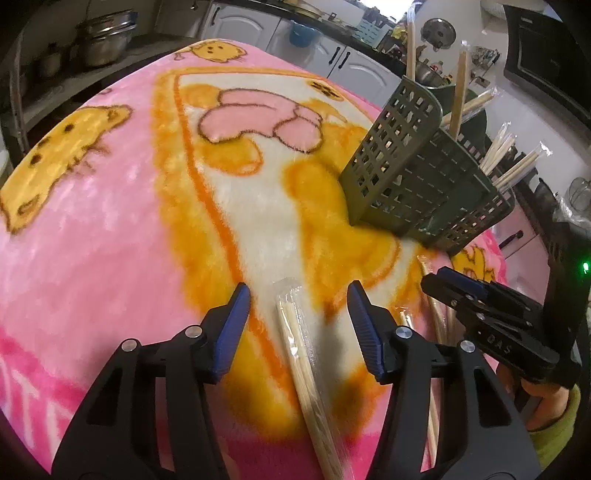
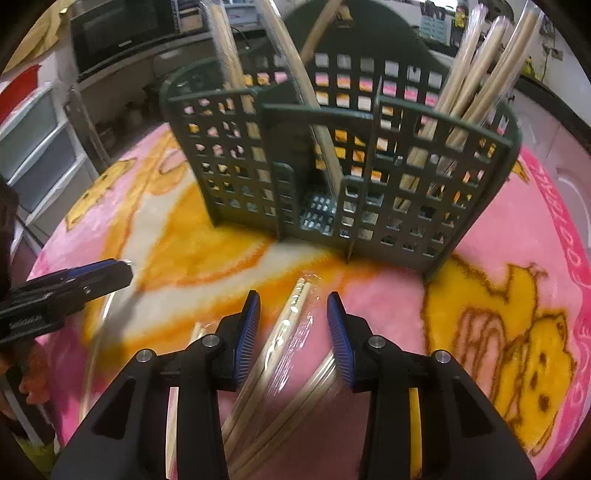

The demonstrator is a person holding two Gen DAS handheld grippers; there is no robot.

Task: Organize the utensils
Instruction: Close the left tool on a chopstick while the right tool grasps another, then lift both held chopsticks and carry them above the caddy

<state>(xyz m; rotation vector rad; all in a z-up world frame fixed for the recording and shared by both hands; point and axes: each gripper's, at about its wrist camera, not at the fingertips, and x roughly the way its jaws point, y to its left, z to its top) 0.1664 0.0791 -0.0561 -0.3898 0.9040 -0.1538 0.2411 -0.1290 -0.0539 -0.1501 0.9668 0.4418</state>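
A green perforated utensil caddy stands on the pink blanket; it also shows in the left wrist view. Wrapped chopsticks stand in its right compartment, and others in the left and middle ones. My left gripper is open, its jaws either side of a wrapped chopstick pair lying on the blanket. My right gripper is open over another wrapped pair, with more pairs beside it. Each gripper shows in the other's view: the right one and the left one.
The pink and orange cartoon blanket covers the table. Steel pots sit on a counter at the back left. White cabinets and a microwave stand around the table. White drawers are at the left.
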